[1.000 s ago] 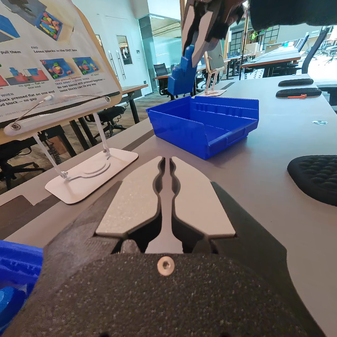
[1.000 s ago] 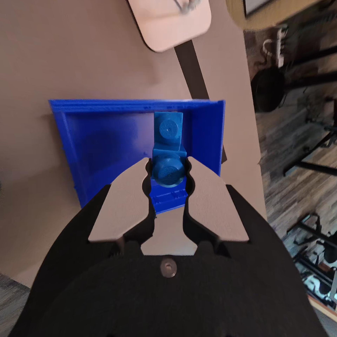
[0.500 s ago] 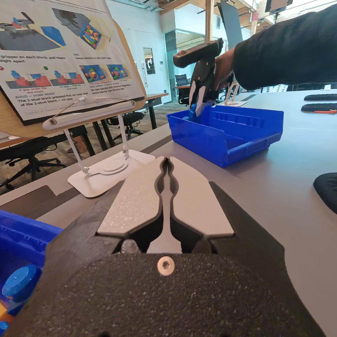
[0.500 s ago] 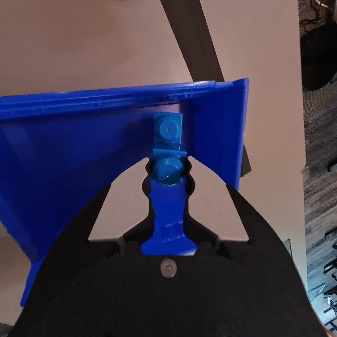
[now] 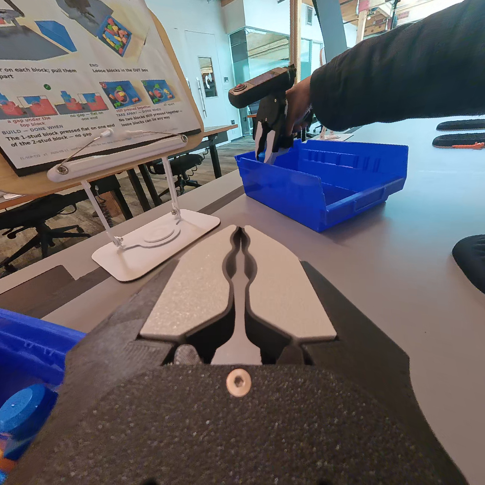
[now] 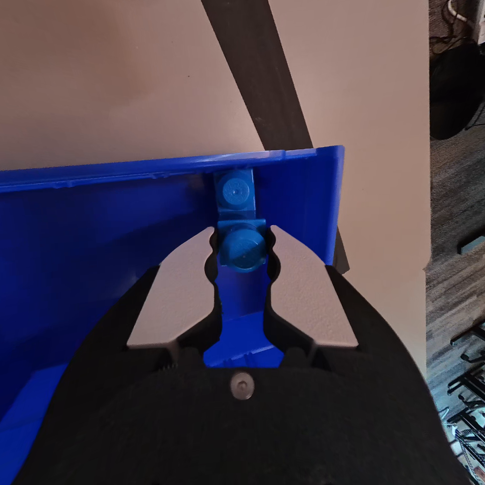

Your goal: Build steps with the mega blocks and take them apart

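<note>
Big grey worktop [image 5: 393,275], and two blue bins on it that I can count: the one I'm reaching into [image 5: 341,189] near the far edge, and a second bin [image 5: 29,351] right at my left side with at least one blue block [image 5: 21,409] showing in it. My right gripper [image 6: 242,231] has its fingers clamped on the stepped pair of blue mega blocks [image 6: 240,223], two blocks stuck together, low in the bin's corner against its wall. My left gripper [image 5: 240,231] is empty, fingers nearly together. Main worry: letting go here while the pair's jammed against the wall, so it tips or pops apart.
</note>
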Demonstrator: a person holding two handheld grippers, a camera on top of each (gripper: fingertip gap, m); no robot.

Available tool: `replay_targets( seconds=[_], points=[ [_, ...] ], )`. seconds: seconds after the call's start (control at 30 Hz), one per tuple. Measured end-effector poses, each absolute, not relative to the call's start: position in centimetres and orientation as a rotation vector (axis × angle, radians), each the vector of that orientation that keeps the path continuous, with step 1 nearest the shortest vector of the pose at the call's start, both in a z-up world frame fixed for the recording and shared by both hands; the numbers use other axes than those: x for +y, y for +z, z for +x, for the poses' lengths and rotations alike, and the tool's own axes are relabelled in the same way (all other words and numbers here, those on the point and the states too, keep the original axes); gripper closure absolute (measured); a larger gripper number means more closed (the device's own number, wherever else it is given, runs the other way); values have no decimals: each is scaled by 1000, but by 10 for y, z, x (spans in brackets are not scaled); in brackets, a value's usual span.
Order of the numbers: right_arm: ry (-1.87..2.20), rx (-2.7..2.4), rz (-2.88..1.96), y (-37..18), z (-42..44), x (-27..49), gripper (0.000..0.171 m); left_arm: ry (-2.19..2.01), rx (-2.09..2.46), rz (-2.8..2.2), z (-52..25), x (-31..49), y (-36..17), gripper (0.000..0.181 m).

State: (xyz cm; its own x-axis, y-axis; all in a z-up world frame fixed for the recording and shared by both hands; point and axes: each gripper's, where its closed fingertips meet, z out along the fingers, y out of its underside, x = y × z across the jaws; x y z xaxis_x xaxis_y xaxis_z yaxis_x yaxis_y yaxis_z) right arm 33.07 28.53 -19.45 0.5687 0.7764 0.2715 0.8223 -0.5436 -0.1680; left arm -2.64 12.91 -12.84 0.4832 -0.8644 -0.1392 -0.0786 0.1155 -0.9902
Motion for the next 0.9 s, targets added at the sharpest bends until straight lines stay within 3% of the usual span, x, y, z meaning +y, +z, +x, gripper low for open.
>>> replay_targets(
  seconds=[0.33, 0.57, 0.7, 0.9],
  points=[
    [-348, -1242, -2379, -169, 331, 297, 132, -710, 932, -1353, -25, 129, -132, 181],
    [-45, -824, -1959, -65, 254, 282, 135, -690, 894, -1365, -31, 135, -130, 181],
    [155, -589, -1715, -22, 191, 237, 147, -673, 865, -1370, -35, 138, -127, 181],
    [345, -408, -1596, -34, 101, 177, 170, -645, 826, -1377, -41, 143, -125, 181]
  ],
)
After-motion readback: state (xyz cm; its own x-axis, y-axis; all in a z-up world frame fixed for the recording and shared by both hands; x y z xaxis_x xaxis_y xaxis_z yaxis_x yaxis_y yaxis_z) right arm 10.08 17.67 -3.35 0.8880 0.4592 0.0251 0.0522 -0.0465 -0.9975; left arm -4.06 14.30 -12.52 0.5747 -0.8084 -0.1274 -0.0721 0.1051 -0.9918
